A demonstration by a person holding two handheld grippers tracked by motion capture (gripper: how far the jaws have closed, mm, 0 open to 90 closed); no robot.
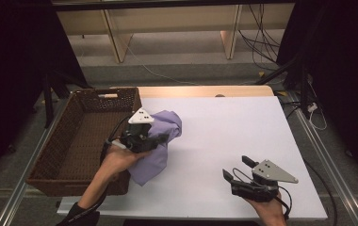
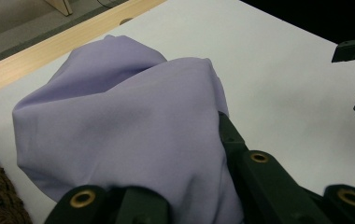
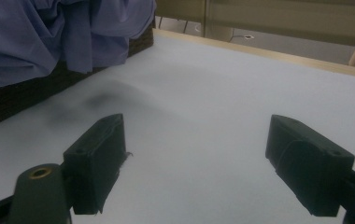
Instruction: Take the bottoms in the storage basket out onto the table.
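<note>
Left gripper [image 1: 160, 138] pinches a bunched lilac cloth [image 1: 160, 141], its jaws pressed on the fabric [image 2: 133, 126] just beside the right wall of the brown wicker basket [image 1: 80, 136]; part of the cloth hangs against that wall and onto the white table [image 1: 229, 132]. Right gripper [image 1: 237, 168], well apart from the basket toward the table's near right corner, has its jaws spread wide with nothing between them, low over the bare table surface [image 3: 203, 112].

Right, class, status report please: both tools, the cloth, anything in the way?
Left tool shut on purple cloth, lifted beside wicker basket. Right tool open, empty, above white table. Nothing in the way.
</note>
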